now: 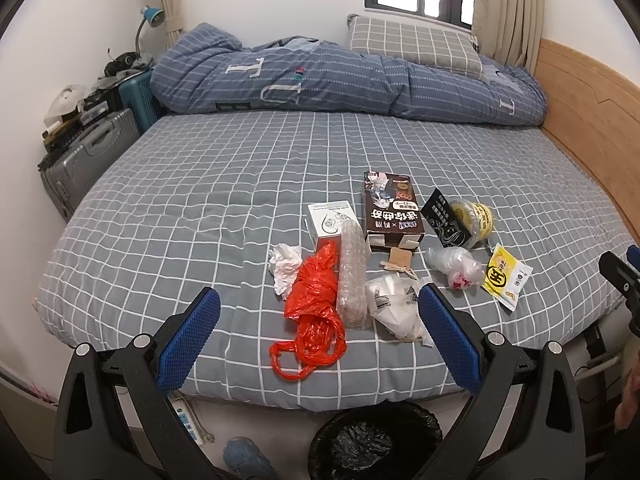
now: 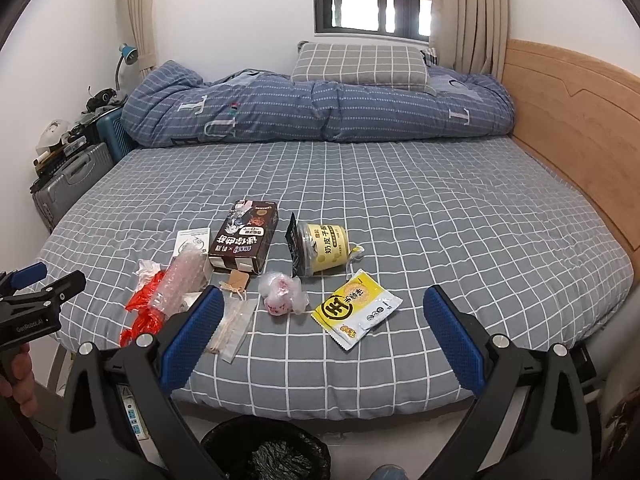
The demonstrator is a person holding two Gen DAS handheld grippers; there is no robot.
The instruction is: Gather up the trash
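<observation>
Trash lies on the near part of the bed [image 1: 200, 184]: a red plastic bag [image 1: 316, 312], crumpled tissue [image 1: 285, 266], a bubble-wrap roll [image 1: 353, 280], a white box [image 1: 330, 224], a brown carton [image 1: 392, 210], a clear wrapper [image 1: 394, 308], a yellow cup [image 2: 326, 248], a yellow sachet [image 2: 356, 310] and a small clear bag [image 2: 280, 294]. My left gripper [image 1: 319, 308] is open and empty, above the red bag and bubble wrap. My right gripper [image 2: 324, 308] is open and empty, over the sachet. A black-lined bin [image 1: 376, 440] stands on the floor below the bed edge.
A folded blue quilt [image 1: 344, 80] and a checked pillow [image 1: 412, 44] lie at the far side. A wooden headboard [image 2: 572, 120] runs along the right. Suitcases [image 1: 88, 160] with clutter stand left of the bed. A power strip [image 1: 188, 420] lies on the floor.
</observation>
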